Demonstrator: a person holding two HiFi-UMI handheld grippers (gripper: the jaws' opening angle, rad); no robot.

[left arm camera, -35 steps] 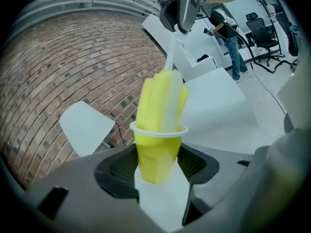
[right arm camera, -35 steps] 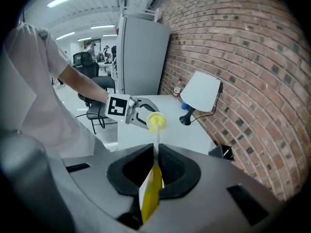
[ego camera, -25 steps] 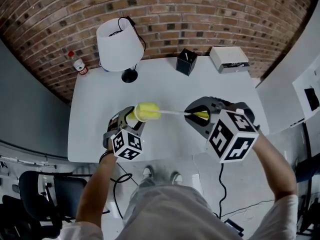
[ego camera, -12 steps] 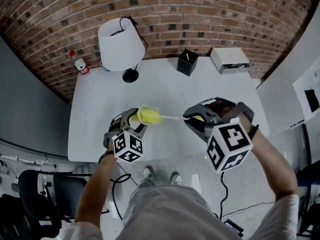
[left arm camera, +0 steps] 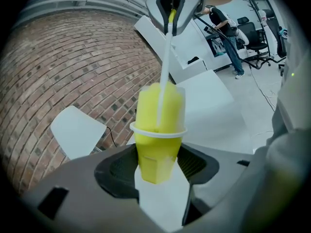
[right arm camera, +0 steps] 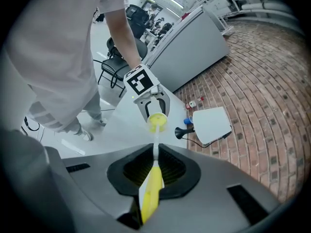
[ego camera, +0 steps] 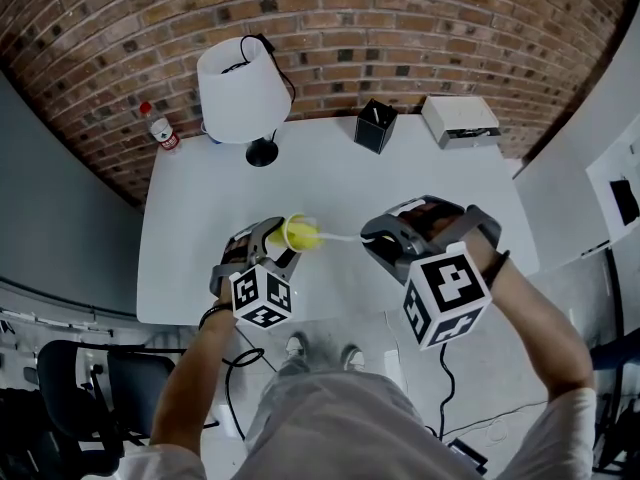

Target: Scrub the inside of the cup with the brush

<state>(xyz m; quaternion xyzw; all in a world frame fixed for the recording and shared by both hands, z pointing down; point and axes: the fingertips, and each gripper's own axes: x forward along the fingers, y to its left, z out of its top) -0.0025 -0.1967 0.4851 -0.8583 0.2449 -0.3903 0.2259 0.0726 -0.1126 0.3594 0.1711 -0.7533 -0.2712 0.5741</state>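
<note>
Head view has us holding both tools in the air over the near half of the white tabletop. Our right claw has rolled since a second ago. It is closed tight on the yellow handle of the white-stemmed brush with the yellow sponge head. Our left claw stands wide, its pads pressed on the translucent plastic cup, which lies tilted with its mouth toward the brush. The sponge, just outside the rim a second ago, now sits inside the cup, so we judge scrubbing is under way. Along the far edge stand a white-shaded lamp, a flat white box and a small black box. A red-capped bottle is by the far-left corner. All are well apart from us; nothing blocks the stroke.
</note>
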